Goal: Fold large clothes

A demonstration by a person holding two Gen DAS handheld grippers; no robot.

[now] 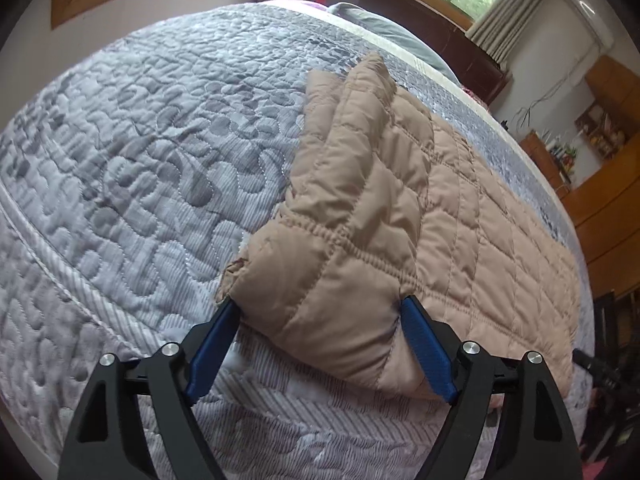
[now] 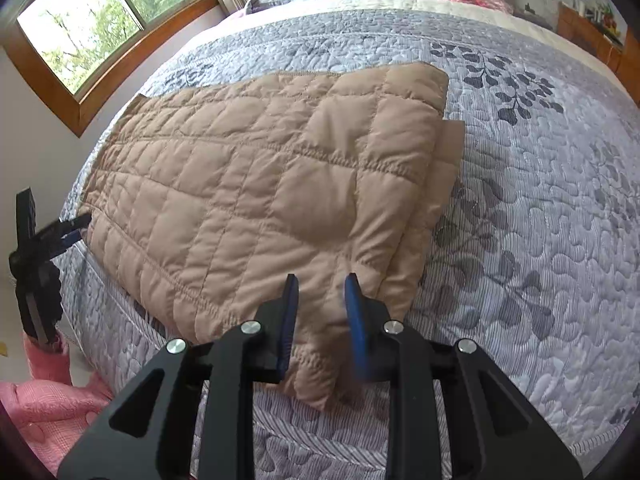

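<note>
A folded tan quilted jacket (image 2: 272,184) lies flat on a bed (image 2: 540,208) covered with a grey leaf-patterned quilt, stretched along the bed's near edge. The left gripper (image 1: 320,316) stands at one end of the jacket, its blue-padded jaws spread wide on either side of a puffy fold, the pads just beside the fabric rather than pinching it. The right gripper (image 2: 322,292) hovers over the other end, jaws parted a little, with cloth showing between them but not clamped. A pink sleeve (image 2: 52,360) shows beside the bed's near edge.
</note>
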